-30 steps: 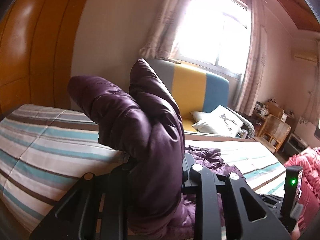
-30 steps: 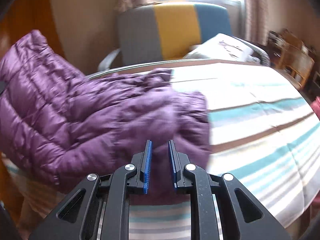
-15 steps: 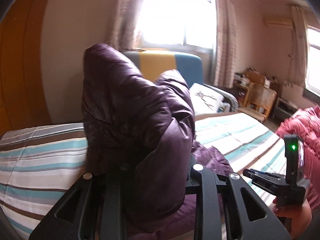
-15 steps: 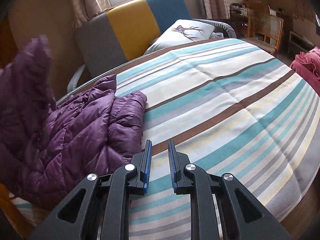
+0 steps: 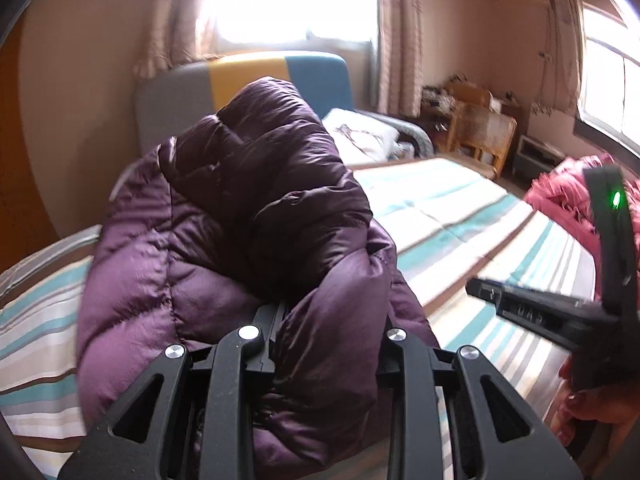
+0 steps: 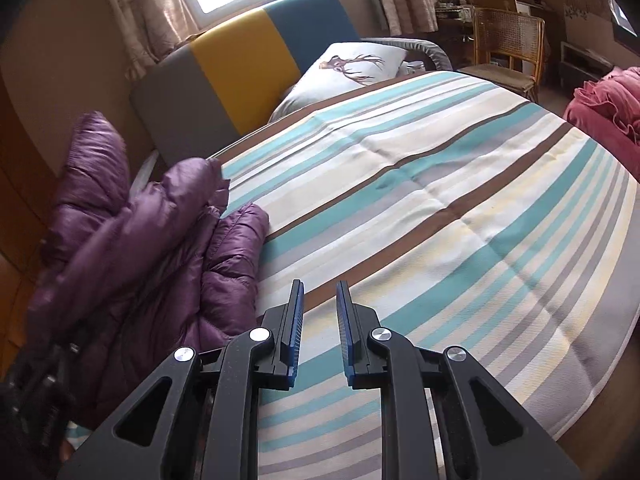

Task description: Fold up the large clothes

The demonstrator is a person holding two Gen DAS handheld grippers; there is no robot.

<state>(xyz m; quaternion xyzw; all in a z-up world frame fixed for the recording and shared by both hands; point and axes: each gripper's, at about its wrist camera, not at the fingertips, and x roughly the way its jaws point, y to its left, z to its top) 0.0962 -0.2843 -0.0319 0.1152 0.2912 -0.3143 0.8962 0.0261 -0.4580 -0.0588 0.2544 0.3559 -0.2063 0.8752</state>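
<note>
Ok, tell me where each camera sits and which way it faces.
Left wrist: on the left gripper, facing across the striped bed toward the window; its fingers clamp the purple down jacket; the right gripper and a hand show at right.
Right wrist: on the right gripper, angled down over the bed; its blue-padded fingers stand apart on nothing; the left gripper shows blurred at lower left.
Shared: jacket, bed, colour-block sofa, deer pillow, wicker chair, red bedding.

Both wrist views look forward-down, close over striped bed (image 6: 440, 208); share bed, purple jacket (image 5: 224, 240)
</note>
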